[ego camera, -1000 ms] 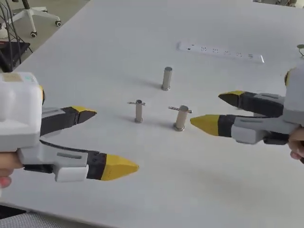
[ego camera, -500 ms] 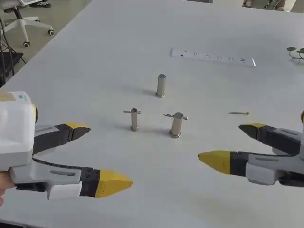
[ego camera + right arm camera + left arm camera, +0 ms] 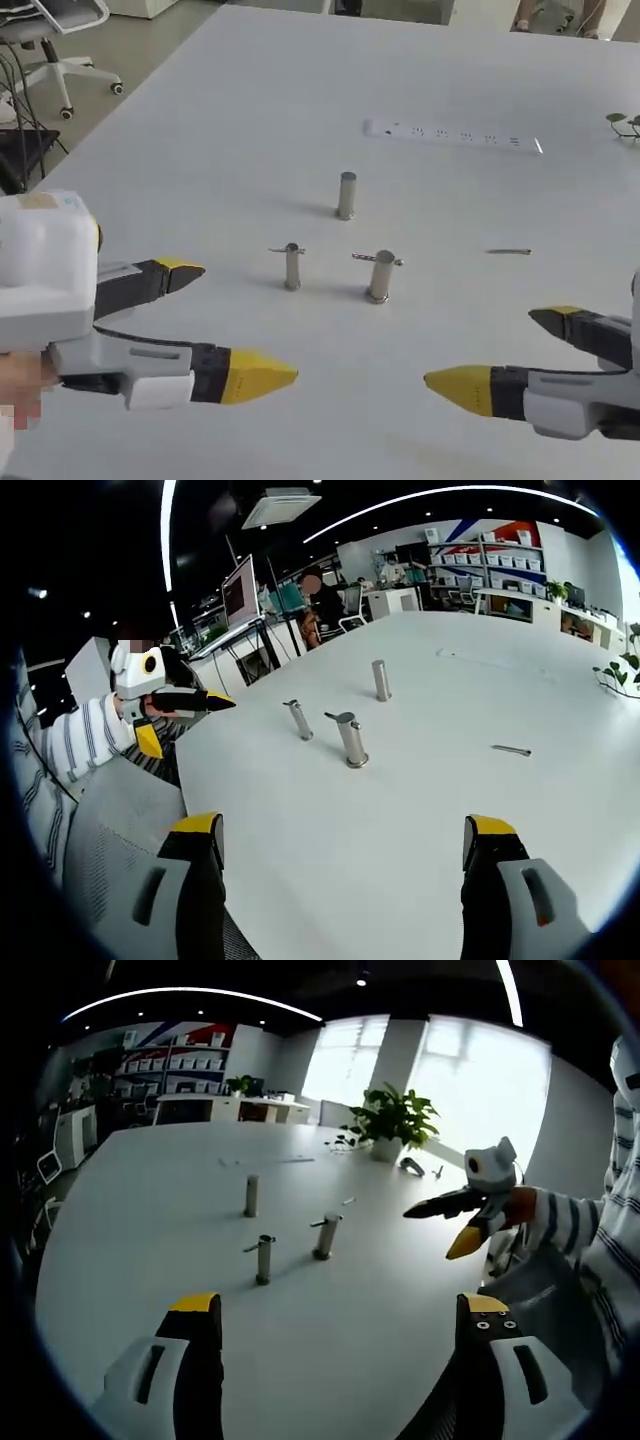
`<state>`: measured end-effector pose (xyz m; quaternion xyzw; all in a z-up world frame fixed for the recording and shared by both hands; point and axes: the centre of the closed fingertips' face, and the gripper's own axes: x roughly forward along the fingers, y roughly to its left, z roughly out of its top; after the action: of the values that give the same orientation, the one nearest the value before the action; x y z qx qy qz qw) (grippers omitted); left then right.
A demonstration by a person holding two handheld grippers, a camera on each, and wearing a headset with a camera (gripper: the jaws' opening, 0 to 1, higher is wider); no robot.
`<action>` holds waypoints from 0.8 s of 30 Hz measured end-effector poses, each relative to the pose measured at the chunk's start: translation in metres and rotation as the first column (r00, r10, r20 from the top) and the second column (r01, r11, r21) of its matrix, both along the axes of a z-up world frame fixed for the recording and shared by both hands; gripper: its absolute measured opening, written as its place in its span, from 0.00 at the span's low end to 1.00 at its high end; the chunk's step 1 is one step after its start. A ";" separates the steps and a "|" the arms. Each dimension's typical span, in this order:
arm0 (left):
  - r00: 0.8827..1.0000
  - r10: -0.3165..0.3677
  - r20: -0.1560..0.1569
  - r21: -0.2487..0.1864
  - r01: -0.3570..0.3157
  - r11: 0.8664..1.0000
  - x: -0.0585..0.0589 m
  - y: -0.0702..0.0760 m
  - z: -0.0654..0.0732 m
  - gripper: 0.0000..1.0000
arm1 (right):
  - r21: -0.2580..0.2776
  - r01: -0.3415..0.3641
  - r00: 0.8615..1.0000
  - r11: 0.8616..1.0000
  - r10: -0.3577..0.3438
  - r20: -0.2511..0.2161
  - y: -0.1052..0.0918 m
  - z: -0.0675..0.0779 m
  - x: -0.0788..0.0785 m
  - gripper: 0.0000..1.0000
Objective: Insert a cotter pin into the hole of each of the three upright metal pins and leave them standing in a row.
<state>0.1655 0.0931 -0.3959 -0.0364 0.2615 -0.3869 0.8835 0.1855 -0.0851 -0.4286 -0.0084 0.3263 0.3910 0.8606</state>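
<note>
Well, both grippers hang low over the white desk (image 3: 200, 120) with their fingers released and holding nothing. The left gripper (image 3: 247, 320) sits at the lower left of the head view, its yellow-tipped black fingers (image 3: 250, 372) spread wide. The right gripper (image 3: 480, 347), at the lower right, is parted just as widely. Both are well apart from the work.

Near the middle of the frame three short cylinders stand upright on the desk. The rear silver metal pin (image 3: 346, 195) stands by itself, highest in the frame. Below it and to the left is the left-hand silver metal pin (image 3: 292, 266), with a thin wire cotter pin (image 3: 285, 249) run crosswise through its top. Beside that, toward the right, the thicker right-hand silver metal pin (image 3: 380, 276) carries a second cotter pin (image 3: 372, 258) the same way. The three make a loose triangle.

A loose cotter pin (image 3: 508, 251) lies flat on the desk at the right of the frame, clear of all three pins. A long white power strip (image 3: 452, 135) lies toward the upper right. A white office chair (image 3: 60, 30) shows on the floor at the upper left corner.

In the left gripper view, a leafy green potted plant (image 3: 395, 1120) stands beyond the desk's far edge. A striped sleeve (image 3: 590, 1250) shows at the right edge.
</note>
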 end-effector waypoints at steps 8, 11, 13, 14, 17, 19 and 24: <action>0.996 -0.005 0.086 -0.019 0.007 1.000 0.029 -0.010 0.023 0.95 | 0.006 0.010 1.000 1.000 -0.010 -0.001 -0.001 0.006 0.001 0.98; 0.995 -0.006 0.099 -0.021 0.008 1.000 0.042 -0.014 0.030 0.95 | 0.005 0.004 1.000 1.000 -0.004 0.007 0.001 0.010 0.000 0.98; 0.994 -0.012 0.109 -0.009 0.013 1.000 0.052 -0.017 0.032 0.94 | 0.009 0.004 1.000 1.000 -0.004 0.013 0.002 0.013 0.000 0.98; 0.994 -0.013 0.110 -0.003 0.014 1.000 0.056 -0.018 0.033 0.94 | 0.014 0.005 1.000 1.000 -0.005 0.014 0.003 0.014 0.000 0.98; 0.993 -0.012 0.118 0.014 0.010 1.000 0.073 -0.022 0.036 0.91 | 0.028 0.014 1.000 1.000 -0.014 0.019 0.004 0.017 -0.001 0.97; 0.992 -0.022 0.128 0.038 0.017 0.999 0.081 -0.024 0.037 0.90 | 0.026 0.008 1.000 1.000 -0.009 0.020 0.005 0.018 -0.003 0.97; 0.986 -0.083 0.145 0.068 0.074 0.995 0.100 -0.040 0.041 0.87 | 0.023 0.007 1.000 1.000 -0.007 0.000 0.004 0.013 -0.006 0.96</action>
<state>0.2656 0.0530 -0.3548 0.0302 0.2084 -0.4146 0.8853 0.1794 -0.0807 -0.4157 0.0027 0.3218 0.3918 0.8619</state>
